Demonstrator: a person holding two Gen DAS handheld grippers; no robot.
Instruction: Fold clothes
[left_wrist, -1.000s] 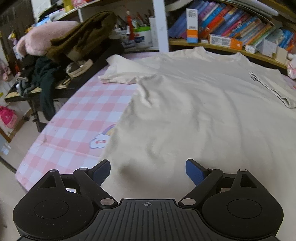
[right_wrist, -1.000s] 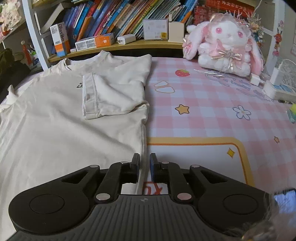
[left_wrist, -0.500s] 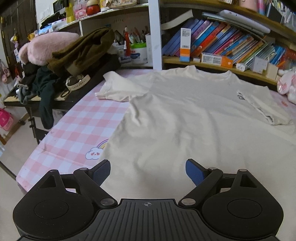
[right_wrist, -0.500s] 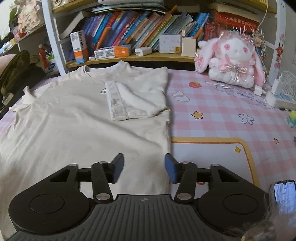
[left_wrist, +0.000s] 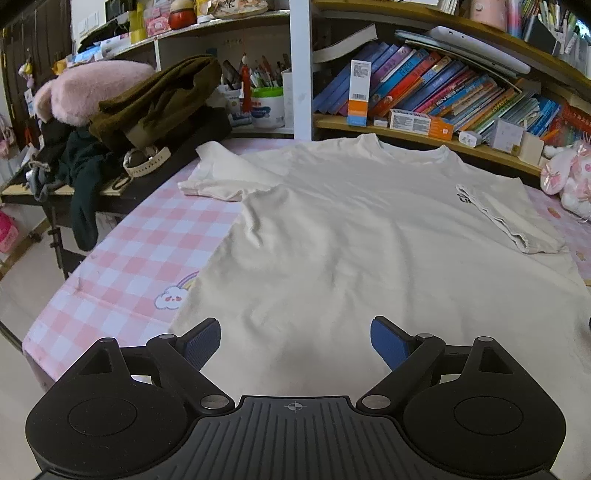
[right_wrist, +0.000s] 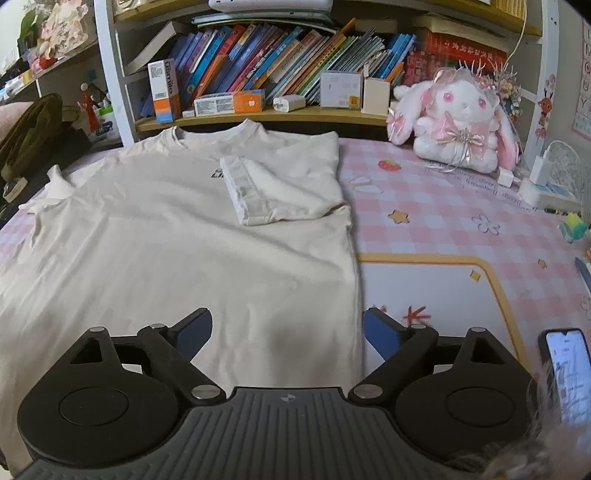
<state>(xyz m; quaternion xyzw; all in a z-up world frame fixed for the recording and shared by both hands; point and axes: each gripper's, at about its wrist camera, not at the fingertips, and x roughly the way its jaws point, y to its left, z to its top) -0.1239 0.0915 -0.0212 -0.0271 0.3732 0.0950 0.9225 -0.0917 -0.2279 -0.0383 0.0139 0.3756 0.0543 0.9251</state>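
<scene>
The shirt (left_wrist: 354, 236) lies flat on the surface (right_wrist: 436, 229), collar away from both grippers. The unfolded sleeve (left_wrist: 221, 177) sits far left, probably nearer the left gripper (left_wrist: 295, 339). The left gripper and the right gripper (right_wrist: 288, 328) both have jaws wide apart, empty.

Right gripper (right_wrist: 287, 329), jaws spread, above the T-shirt (right_wrist: 177, 251) hem.

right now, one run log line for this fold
stage: one sleeve folded | t-shirt flat on table | folded sleeve on chest | other sleeve spread | left gripper open | right gripper open
</scene>
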